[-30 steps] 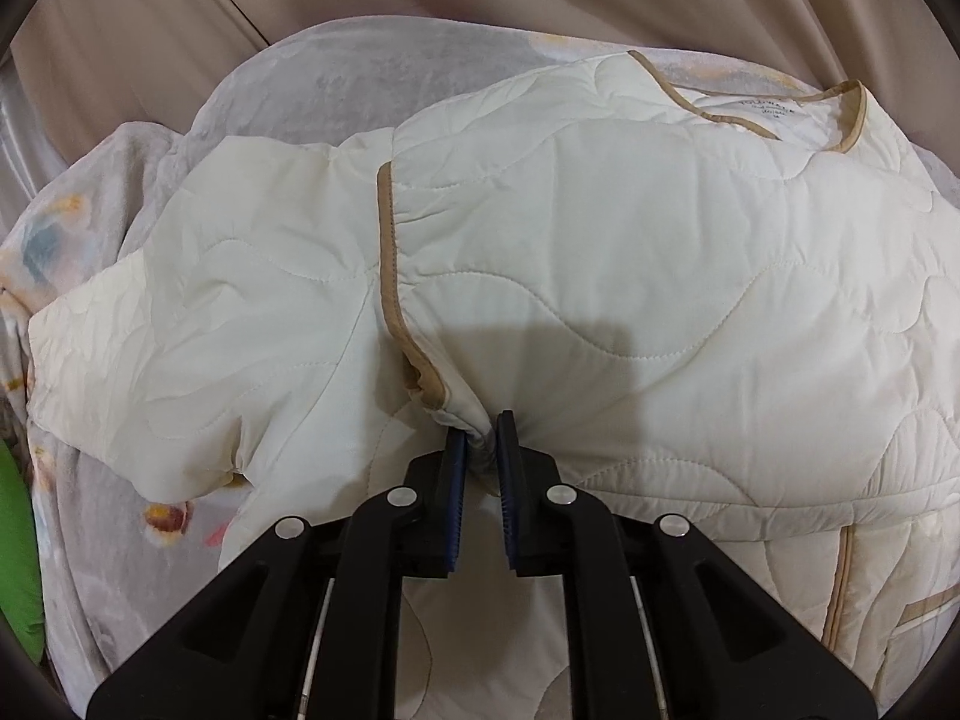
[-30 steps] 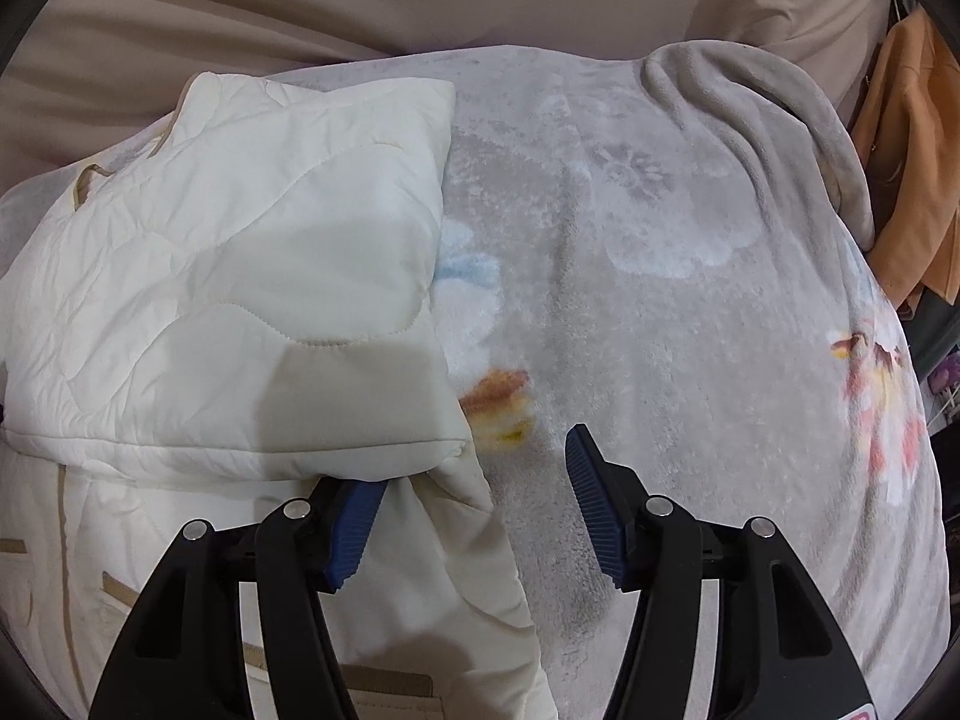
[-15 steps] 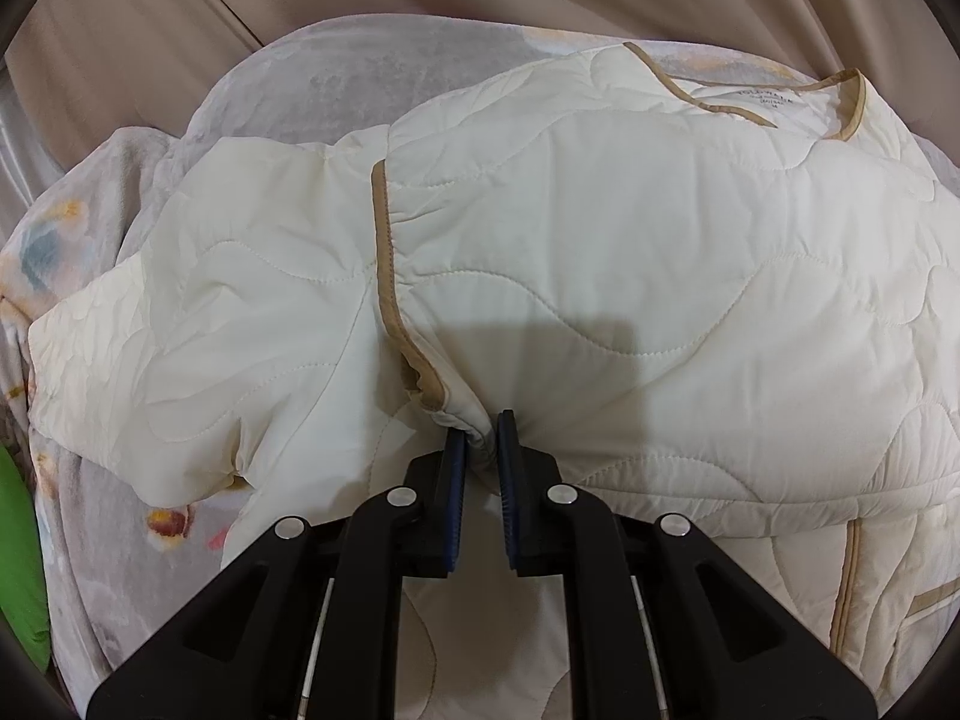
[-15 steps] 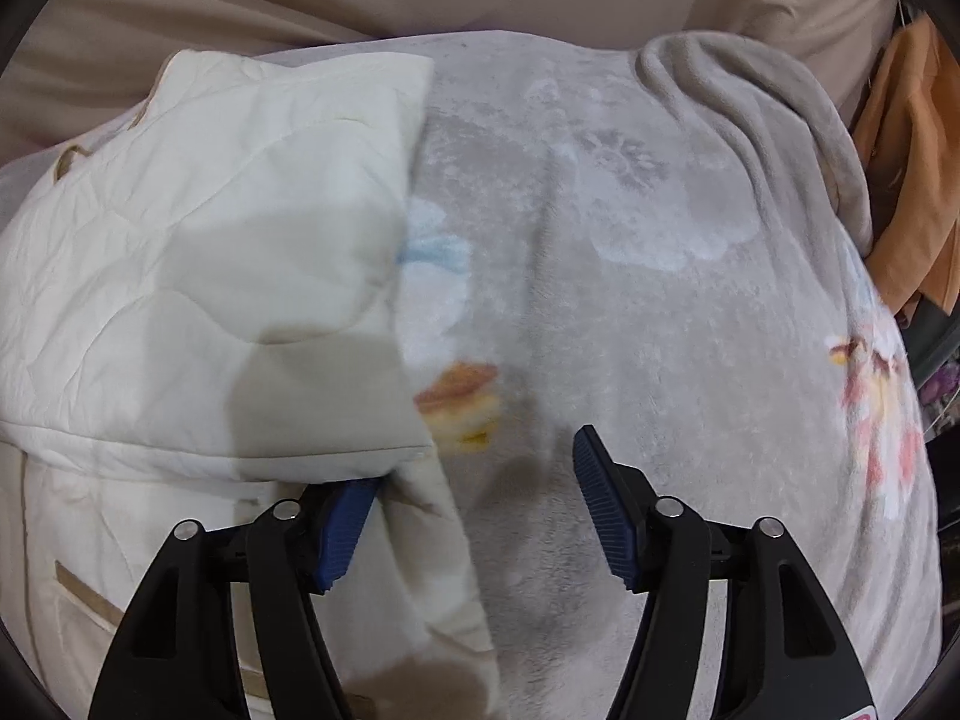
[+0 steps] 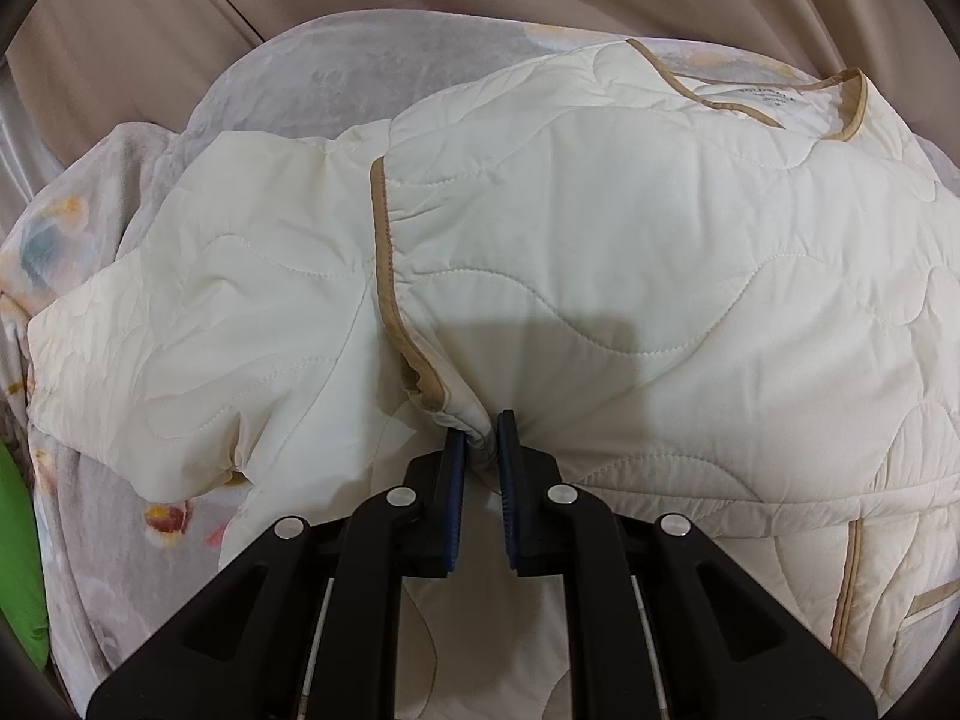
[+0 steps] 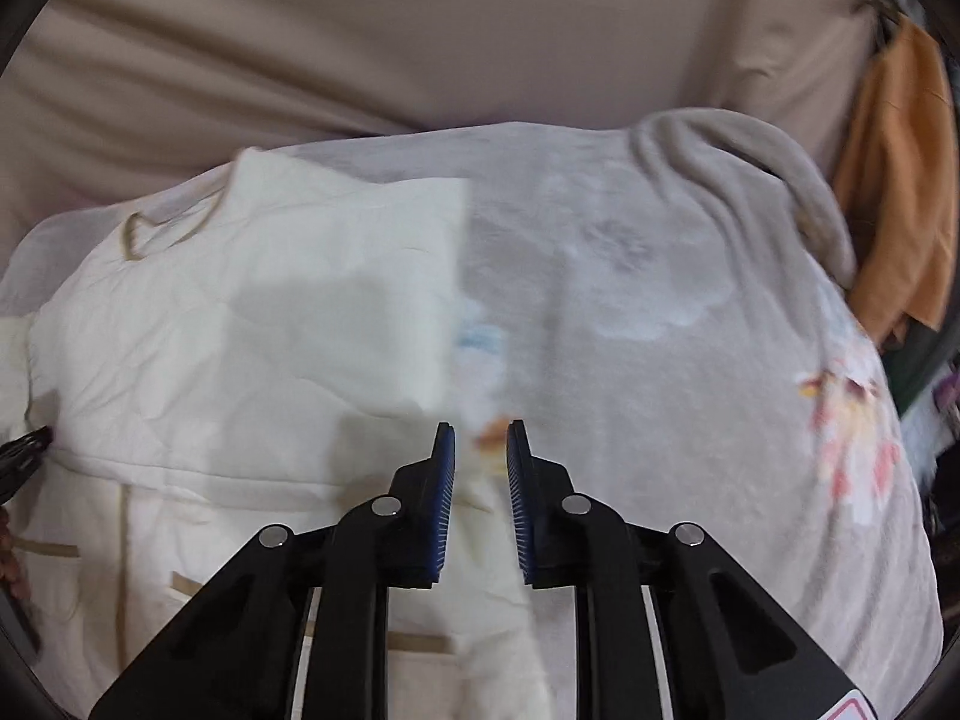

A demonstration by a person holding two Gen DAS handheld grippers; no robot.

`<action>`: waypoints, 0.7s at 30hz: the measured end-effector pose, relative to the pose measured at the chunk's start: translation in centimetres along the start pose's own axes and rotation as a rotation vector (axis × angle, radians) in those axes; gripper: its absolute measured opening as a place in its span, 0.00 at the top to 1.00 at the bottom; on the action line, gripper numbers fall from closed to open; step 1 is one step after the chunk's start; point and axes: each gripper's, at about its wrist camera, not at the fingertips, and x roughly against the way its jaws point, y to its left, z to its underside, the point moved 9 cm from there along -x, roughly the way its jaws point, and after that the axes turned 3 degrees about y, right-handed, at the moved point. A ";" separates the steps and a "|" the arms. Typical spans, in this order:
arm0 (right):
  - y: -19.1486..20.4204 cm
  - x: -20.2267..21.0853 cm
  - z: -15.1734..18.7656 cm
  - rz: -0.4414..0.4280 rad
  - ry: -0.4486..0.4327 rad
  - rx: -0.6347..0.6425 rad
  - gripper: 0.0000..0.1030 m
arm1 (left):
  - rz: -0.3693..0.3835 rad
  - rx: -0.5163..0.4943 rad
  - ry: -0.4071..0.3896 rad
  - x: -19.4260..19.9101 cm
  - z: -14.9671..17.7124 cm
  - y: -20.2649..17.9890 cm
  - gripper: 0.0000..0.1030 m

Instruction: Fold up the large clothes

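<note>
A cream quilted jacket (image 5: 600, 252) with tan trim lies on a grey floral blanket (image 5: 360, 54). Its collar with a label (image 5: 774, 99) is at the far right, and one sleeve (image 5: 198, 324) spreads out to the left. My left gripper (image 5: 480, 438) is shut on a fold of the jacket near the tan-edged armhole. In the right wrist view the jacket (image 6: 240, 330) fills the left half, blurred. My right gripper (image 6: 480, 444) has its jaws nearly together above the jacket's right edge, with nothing visibly between them.
The blanket (image 6: 690, 330) covers the surface to the right, with a bunched fold at the far right. An orange cloth (image 6: 894, 180) hangs beyond it. Beige curtain (image 6: 420, 30) runs behind. A green object (image 5: 18, 558) sits at the left edge.
My right gripper has narrowed from wide open to nearly closed and lifted back from the jacket's edge. My left gripper keeps its hold; the jacket has shifted slightly.
</note>
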 end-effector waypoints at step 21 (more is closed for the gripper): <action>13.8 5.3 6.0 -0.184 0.095 0.122 0.71 | -0.035 0.647 0.069 0.1 4.4 30.5 0.31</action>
